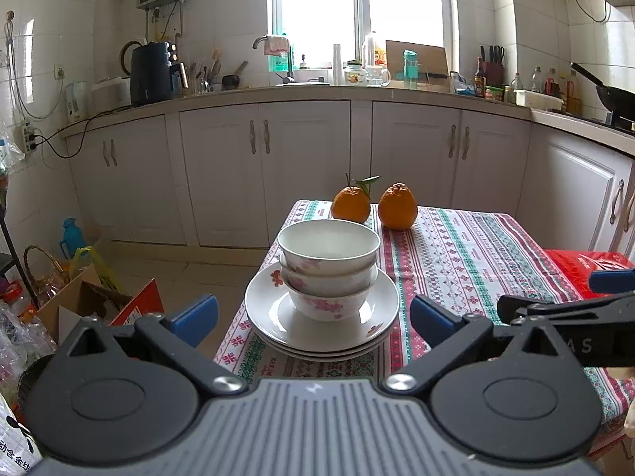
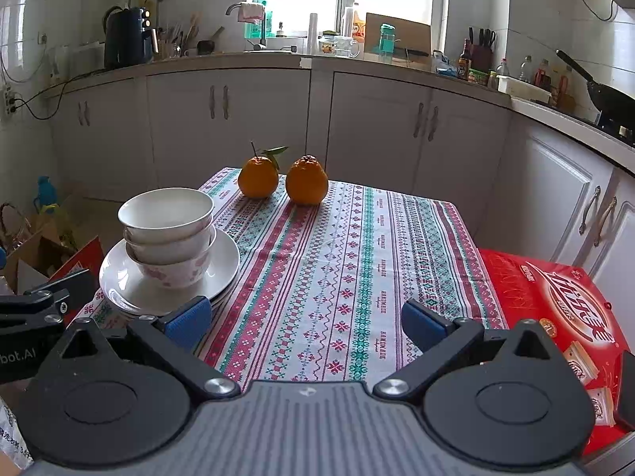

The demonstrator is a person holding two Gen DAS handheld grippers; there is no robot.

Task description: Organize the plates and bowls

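Bowls point(image 1: 328, 273) nested on stacked plates point(image 1: 321, 317), compact at counter point(image 2: 357, 258) edge. Oranges point(image 2: 282, 178) at 12 o'clock. Left hand-held gripper point(image 1: 313, 317) and right hand-held gripper point(image 2: 305, 323) both spread, empty.

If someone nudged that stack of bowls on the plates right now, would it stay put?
Probably not reliably. The three nested bowls sit slightly askew, so they may shift or tip. They look like glazed ceramic, likely slippery and breakable. The plates beneath lie near the table's corner.
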